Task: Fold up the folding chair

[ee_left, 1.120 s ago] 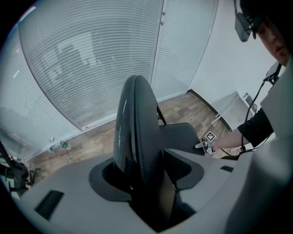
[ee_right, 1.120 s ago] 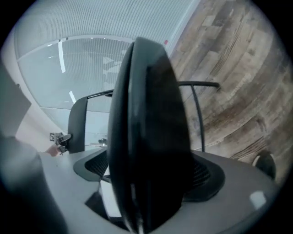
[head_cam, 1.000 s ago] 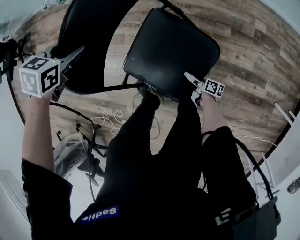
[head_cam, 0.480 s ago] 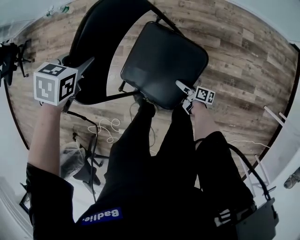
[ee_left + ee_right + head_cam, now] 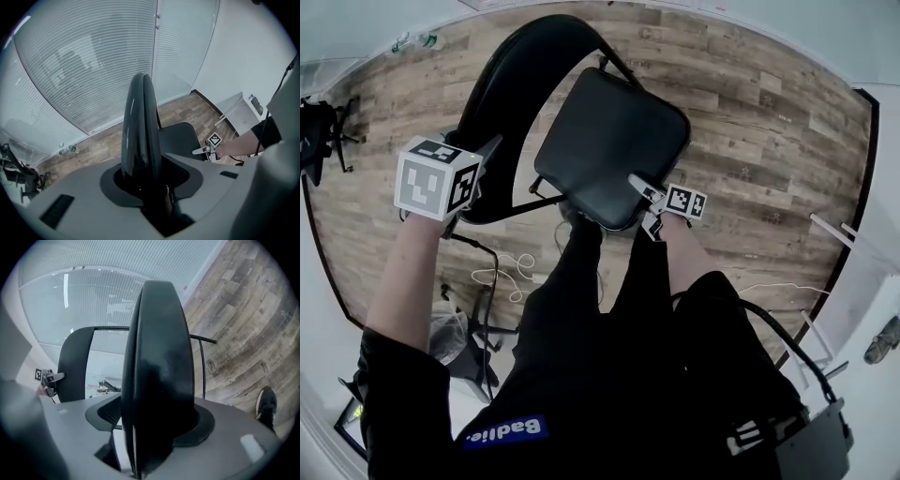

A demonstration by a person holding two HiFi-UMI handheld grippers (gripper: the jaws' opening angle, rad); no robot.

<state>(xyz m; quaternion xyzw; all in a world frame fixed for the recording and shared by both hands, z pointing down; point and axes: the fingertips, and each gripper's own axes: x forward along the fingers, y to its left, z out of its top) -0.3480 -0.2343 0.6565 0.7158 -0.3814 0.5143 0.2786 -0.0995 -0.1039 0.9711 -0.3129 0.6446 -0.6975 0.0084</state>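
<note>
Folding chair (image 5: 581, 122) is standing on the wood floor (image 5: 750, 122) just ahead of the person's legs, not yet collapsed, with its seat (image 5: 609, 145) lying roughly flat and its backrest (image 5: 502, 94) arching beyond it, toward the left of the head view.

The left gripper (image 5: 483, 164) is pointing steeply down over the backrest's top edge. Its jaws have just been closing, and its own view is showing that black edge running up out of the slot between them, so they are pinching the backrest. The right gripper (image 5: 642, 202) is reaching more level at the seat's near edge. Its jaws have also just been closing, and the padded edge is filling the gap between them in its own view, so they are clamping the seat.

The fold seems to hinge on one relation: the seat is stretching away from the right gripper toward the backrest, so its near edge probably has to swing up and away while the left gripper is steadying the back.

The head view is giving the whole layout but hiding the contact at the pads. The gripper views are giving that contact, and the right gripper view is also catching a shoe (image 5: 267, 404) on the floor.
</note>
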